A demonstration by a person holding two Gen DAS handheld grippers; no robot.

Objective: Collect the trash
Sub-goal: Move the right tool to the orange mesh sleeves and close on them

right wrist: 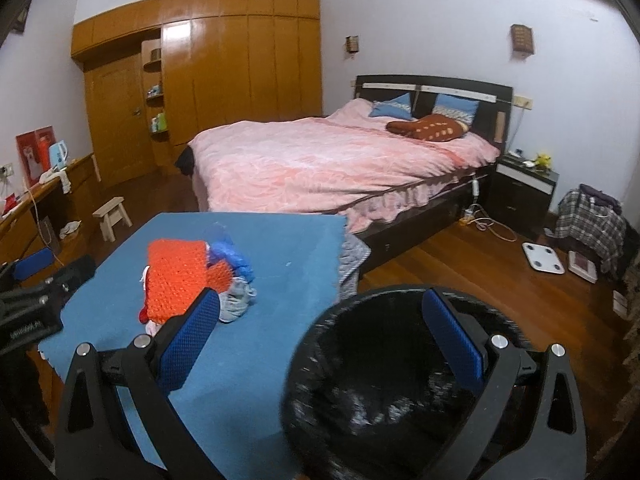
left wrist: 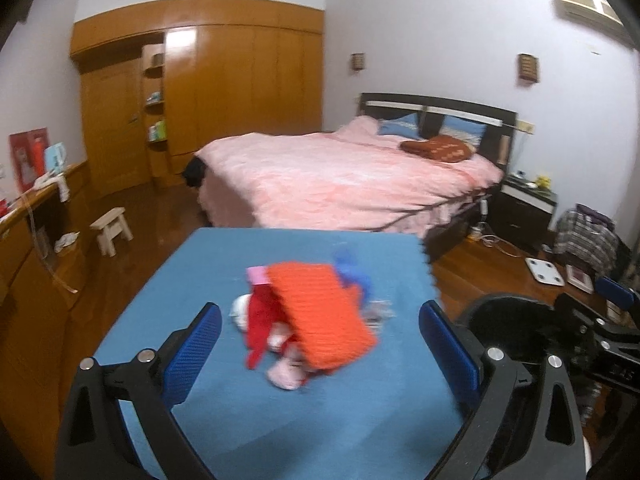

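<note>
Nearby, black-lined bin (right wrist: 384, 380) beside blue table (right wrist: 280, 248), contents unclear

Pink-covered bed (right wrist: 320, 160), wooden wardrobe (right wrist: 224, 68), wood floor (right wrist: 460, 280).

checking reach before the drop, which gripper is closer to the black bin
Right. The right gripper hangs open just above the black bin, one finger over its mouth. The left gripper is open over the blue table, facing the trash pile, with the bin off to its right.
</note>
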